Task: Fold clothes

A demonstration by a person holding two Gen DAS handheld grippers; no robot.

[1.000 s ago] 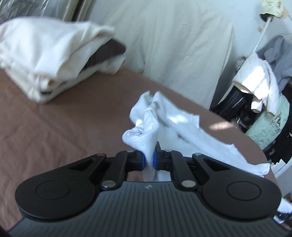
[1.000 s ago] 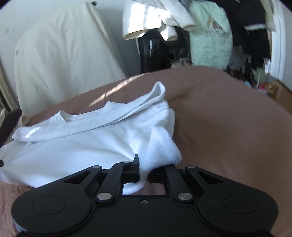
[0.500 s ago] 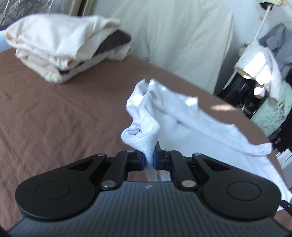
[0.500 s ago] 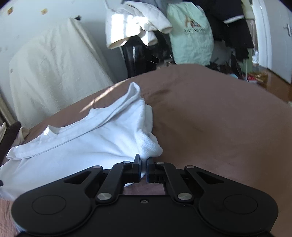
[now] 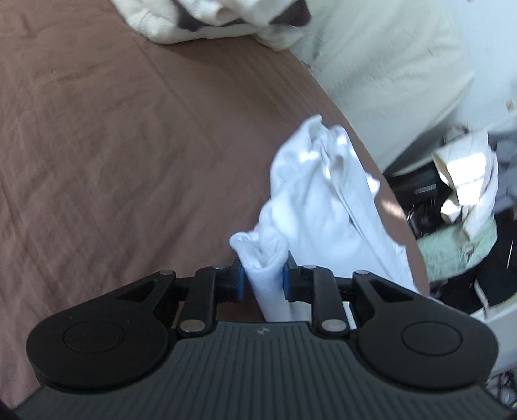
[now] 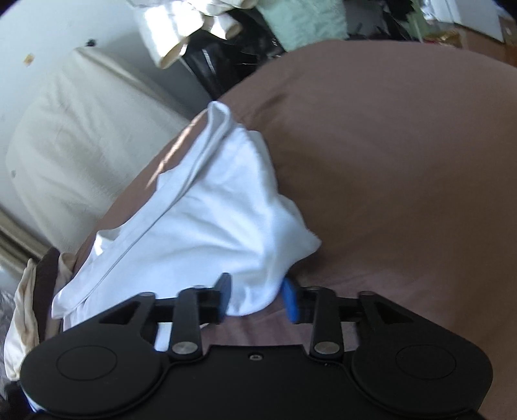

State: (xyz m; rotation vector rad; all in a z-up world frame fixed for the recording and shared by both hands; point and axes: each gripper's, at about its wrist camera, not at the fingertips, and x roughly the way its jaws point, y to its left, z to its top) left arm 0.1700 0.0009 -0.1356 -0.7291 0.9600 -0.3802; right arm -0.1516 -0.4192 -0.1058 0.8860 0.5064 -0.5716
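Observation:
A white garment [image 5: 316,200] lies bunched on the brown bed cover [image 5: 113,145], running away from me toward the bed's far edge. My left gripper [image 5: 263,281] is open, its blue pads parted with a thick fold of the garment's corner standing between them. In the right wrist view the same white garment [image 6: 210,219] spreads to the left, its hem seam showing. My right gripper [image 6: 257,299] is open too. The other corner sags against its left pad, and the right pad's blue face is bare.
A stack of folded cream and dark clothes [image 5: 210,16] sits at the far left of the bed, its edge also visible in the right wrist view [image 6: 29,297]. A cream cloth-covered shape [image 5: 387,64] leans on the wall. Hanging clothes [image 5: 465,181] crowd the space beyond the bed.
Both grippers went from shut on the garment's corners to open. Both cameras tilted down toward the bed, and the garment now rests lower and more bunched.

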